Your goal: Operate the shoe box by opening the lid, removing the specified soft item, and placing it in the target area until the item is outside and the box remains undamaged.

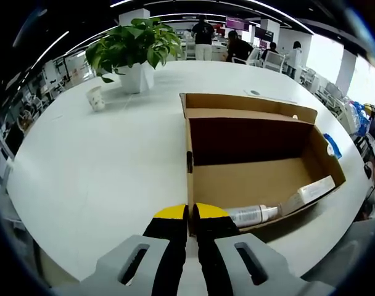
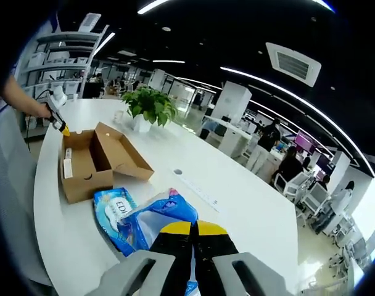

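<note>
Two tongs: left gripper (image 1: 191,213) closed on the shoe box (image 1: 255,163) wall; right gripper (image 2: 193,229) closed on the blue soft pack (image 2: 141,216).
Box: open, at the desk (image 1: 101,160) edge.
Pack: outside, beside the box.

In the left gripper view the left gripper (image 1: 192,213) covers the near corner of the shoe box (image 1: 255,179), so whether its tips pinch the wall cannot be told. A bottle (image 1: 252,214) inside is part-hidden by the near wall — its label is unreadable, as is the print on the carton (image 1: 308,192) beside it. In the right gripper view the right gripper (image 2: 193,229) hides the near end of the blue packet (image 2: 138,217) — contact unclear. The packet's lettering is too blurred to read.
</note>
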`<state>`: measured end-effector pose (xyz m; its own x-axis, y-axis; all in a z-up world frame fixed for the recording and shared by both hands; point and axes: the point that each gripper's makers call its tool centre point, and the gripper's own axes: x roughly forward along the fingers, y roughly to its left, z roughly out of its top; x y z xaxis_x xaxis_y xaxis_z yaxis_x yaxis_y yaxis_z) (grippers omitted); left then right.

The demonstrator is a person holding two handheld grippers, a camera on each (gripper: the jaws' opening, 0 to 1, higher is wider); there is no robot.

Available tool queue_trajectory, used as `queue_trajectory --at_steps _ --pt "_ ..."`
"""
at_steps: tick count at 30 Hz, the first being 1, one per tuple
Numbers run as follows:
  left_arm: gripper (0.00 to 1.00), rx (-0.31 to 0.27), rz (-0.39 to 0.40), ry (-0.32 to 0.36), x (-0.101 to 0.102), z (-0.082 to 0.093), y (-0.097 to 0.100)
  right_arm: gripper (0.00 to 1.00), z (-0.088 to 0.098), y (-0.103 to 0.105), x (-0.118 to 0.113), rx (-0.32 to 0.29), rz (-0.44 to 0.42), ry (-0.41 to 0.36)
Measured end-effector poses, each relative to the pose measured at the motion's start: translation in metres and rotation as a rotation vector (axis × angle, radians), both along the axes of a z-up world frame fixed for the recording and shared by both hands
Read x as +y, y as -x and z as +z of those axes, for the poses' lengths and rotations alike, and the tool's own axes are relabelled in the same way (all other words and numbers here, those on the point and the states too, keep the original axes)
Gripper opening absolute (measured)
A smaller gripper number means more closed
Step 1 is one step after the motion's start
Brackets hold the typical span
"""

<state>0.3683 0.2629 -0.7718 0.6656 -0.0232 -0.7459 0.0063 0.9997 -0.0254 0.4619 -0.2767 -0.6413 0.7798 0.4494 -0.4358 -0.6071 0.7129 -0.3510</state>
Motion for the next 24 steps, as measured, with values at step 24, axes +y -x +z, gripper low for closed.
queue_trajectory --at_steps 24 --pt "0.01 0.035 0.008 -0.034 -0.002 -0.001 0.000 0.00 -0.074 -0.001 -0.032 0.145 0.010 -0.017"
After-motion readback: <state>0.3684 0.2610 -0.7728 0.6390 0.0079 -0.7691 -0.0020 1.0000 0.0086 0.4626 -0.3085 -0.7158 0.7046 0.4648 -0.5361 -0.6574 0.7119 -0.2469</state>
